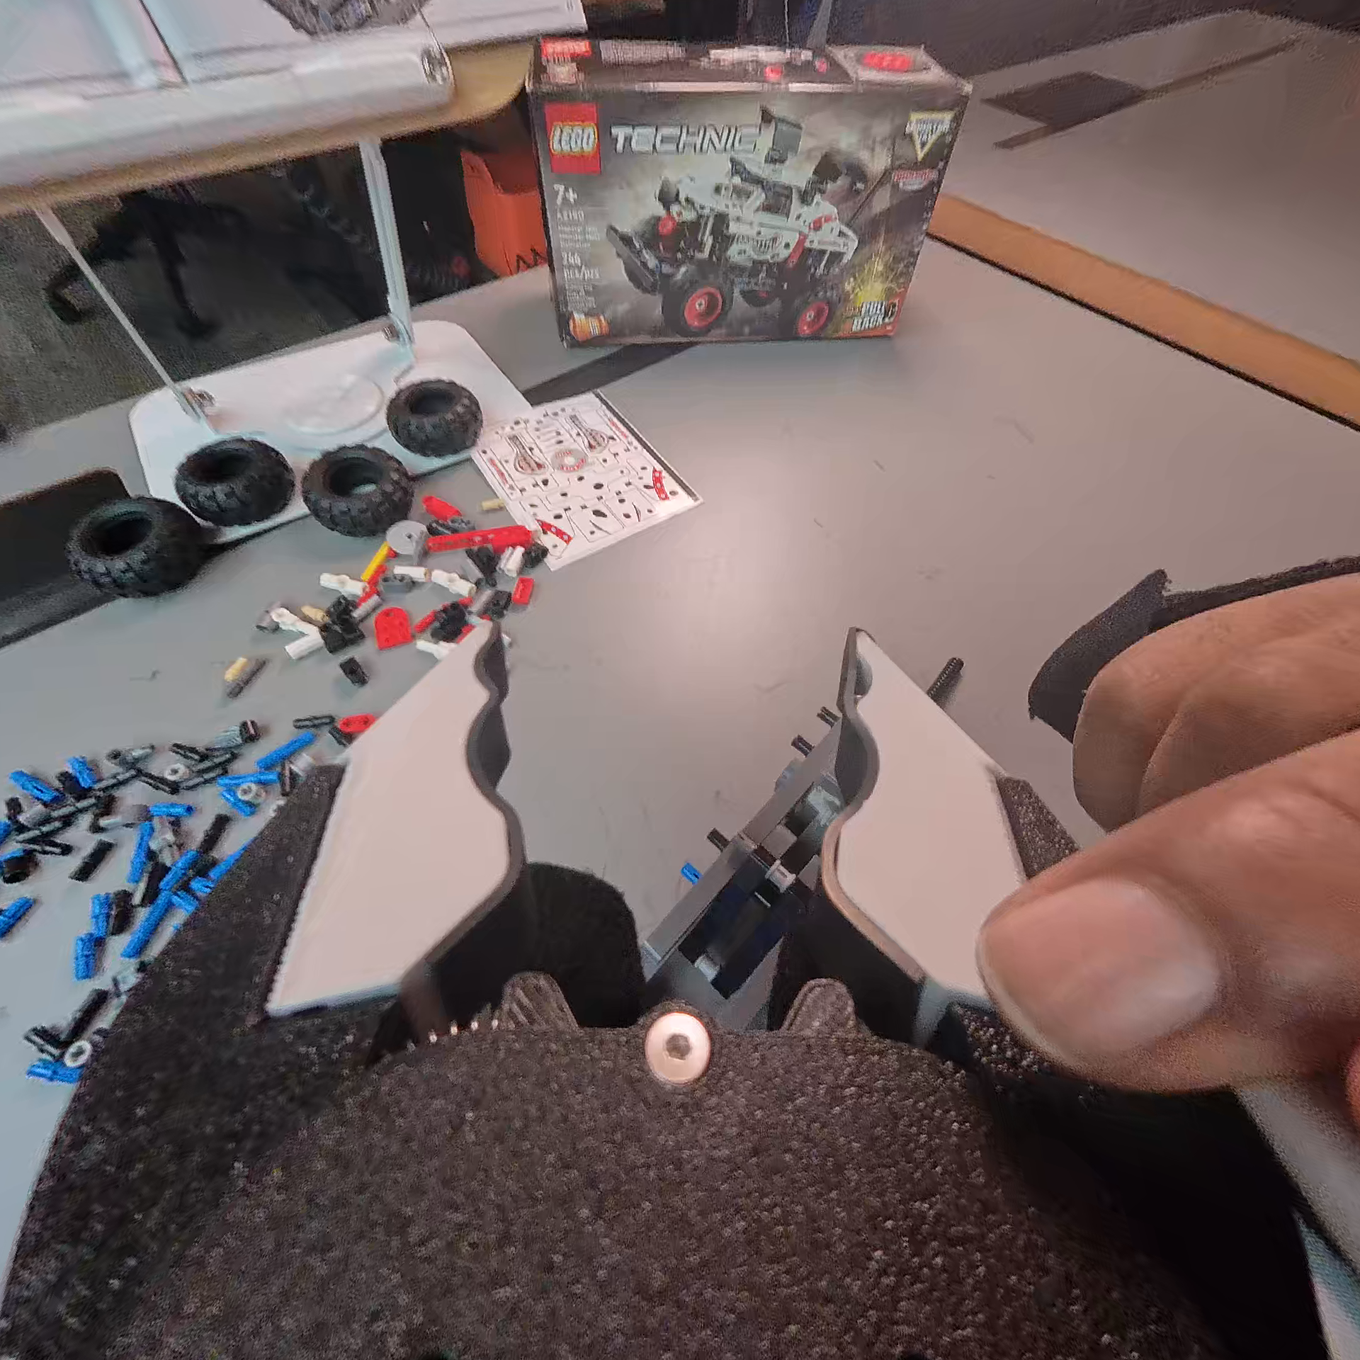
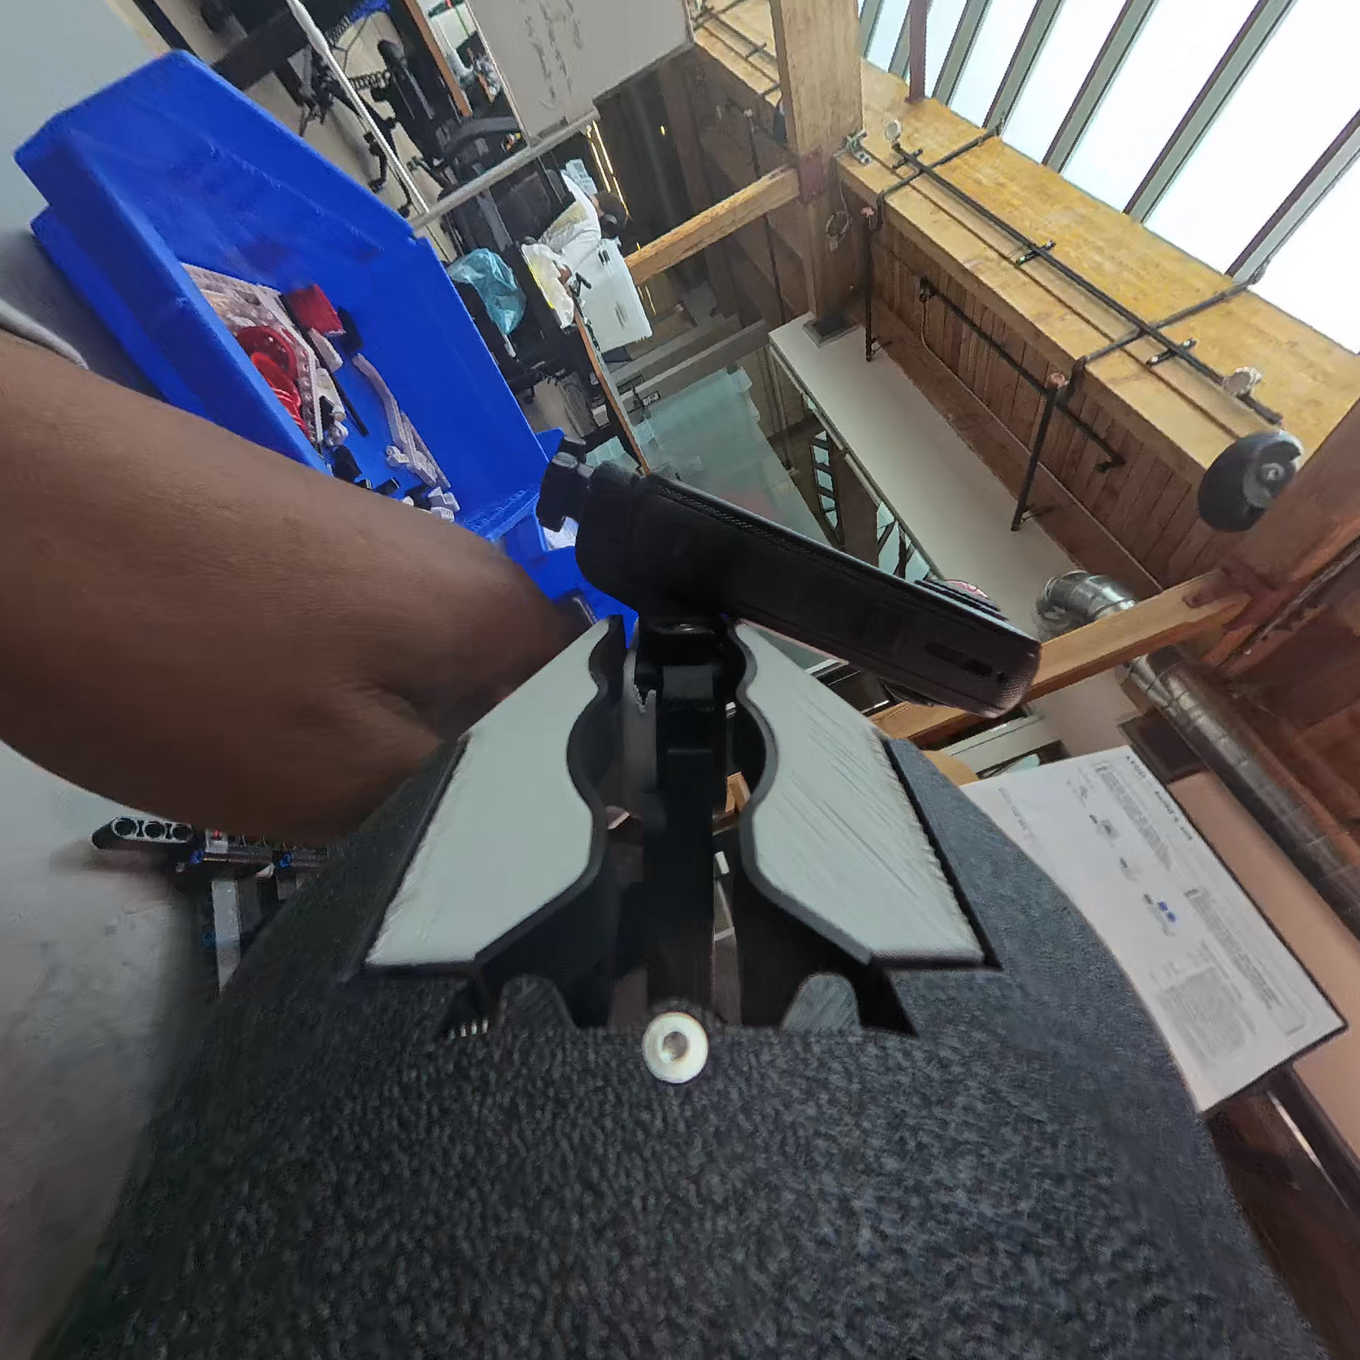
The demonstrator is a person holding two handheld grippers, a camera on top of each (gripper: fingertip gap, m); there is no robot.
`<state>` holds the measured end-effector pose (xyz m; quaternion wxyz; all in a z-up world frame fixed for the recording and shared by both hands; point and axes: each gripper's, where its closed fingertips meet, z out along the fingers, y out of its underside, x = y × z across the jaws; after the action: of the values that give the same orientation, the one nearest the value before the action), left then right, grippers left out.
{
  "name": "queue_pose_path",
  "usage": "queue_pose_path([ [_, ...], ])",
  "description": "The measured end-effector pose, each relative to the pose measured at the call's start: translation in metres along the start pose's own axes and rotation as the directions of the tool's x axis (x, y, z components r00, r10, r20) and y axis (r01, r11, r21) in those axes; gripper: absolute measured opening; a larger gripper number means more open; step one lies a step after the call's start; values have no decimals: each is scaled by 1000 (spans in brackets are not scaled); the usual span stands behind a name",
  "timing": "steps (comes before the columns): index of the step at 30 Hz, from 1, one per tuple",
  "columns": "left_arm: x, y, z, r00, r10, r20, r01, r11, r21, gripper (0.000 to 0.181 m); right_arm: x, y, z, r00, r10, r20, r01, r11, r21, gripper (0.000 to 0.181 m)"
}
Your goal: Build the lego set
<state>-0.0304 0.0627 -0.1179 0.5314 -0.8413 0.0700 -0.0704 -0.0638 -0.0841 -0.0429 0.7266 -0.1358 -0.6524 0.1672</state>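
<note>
The left gripper [image 1: 677, 647] hangs low over the grey table [image 1: 920, 515], its jaws wide apart and gripping nothing. A part-built chassis [image 1: 765, 876] lies under its right finger, and a bare hand [image 1: 1207, 846] curls at that finger's outer side. The right gripper [image 2: 677, 640] tilts upward, jaws slightly parted around a black camera mount [image 2: 681, 743]; whether they grip it is unclear. A forearm [image 2: 243, 618] crosses left. Loose pieces [image 1: 419, 589], tyres [image 1: 357, 489] and box [image 1: 743, 206] lie ahead.
</note>
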Motion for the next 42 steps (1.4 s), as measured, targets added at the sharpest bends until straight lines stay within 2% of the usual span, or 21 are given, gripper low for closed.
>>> queue_pose_path([
  [1,-2,-5,-5,1000,16,20,-17,999,38,89,-2,-6,1,1000,-27,-8,27,1000,13,24],
  [3,-13,-9,-18,992,67,107,-75,995,70,65,-3,-17,1,999,-34,-42,36,998,47,25],
  [5,-10,-10,-27,991,89,104,-97,993,71,42,-3,-26,1,998,-37,-60,41,997,63,24],
  [9,0,-4,-31,994,105,39,-108,991,74,36,-8,-30,3,997,-28,-69,33,996,78,24],
  [13,3,0,-31,996,86,23,-88,992,92,39,-15,-31,4,998,-31,-49,35,996,84,24],
  [14,4,0,-32,996,87,19,-88,990,110,23,-18,-31,4,998,-37,-45,41,996,81,24],
  [15,4,0,-32,996,89,16,-91,988,126,21,-20,-31,4,999,-29,-38,32,996,82,24],
  [17,0,-6,-36,993,109,49,-116,979,168,31,-21,-34,5,998,-41,-45,45,995,92,25],
  [22,-24,-13,-54,974,92,207,-142,960,241,13,-27,-42,9,997,-39,-69,44,996,84,25],
  [24,-24,-6,-54,976,104,189,-143,968,206,2,-28,-44,12,997,-23,-76,29,997,78,25],
  [26,-24,1,-55,978,107,181,-137,977,166,2,-29,-45,13,997,-25,-78,31,997,74,25],
  [33,-25,6,-65,974,119,192,-149,978,147,2,-32,-55,15,995,4,-101,3,998,67,25],
  [36,-31,13,-68,968,135,211,-152,986,69,6,-29,-57,17,993,13,-117,-5,998,63,25],
  [39,-34,24,-66,968,148,205,-146,989,-22,20,-28,-54,20,992,36,-119,-31,998,50,25],
  [40,-30,22,-64,974,143,176,-146,989,5,29,-30,-53,21,993,15,-118,-10,999,45,25],
  [42,-16,17,-58,987,141,81,-149,984,97,19,-38,-50,23,995,-18,-102,22,999,37,25],
])
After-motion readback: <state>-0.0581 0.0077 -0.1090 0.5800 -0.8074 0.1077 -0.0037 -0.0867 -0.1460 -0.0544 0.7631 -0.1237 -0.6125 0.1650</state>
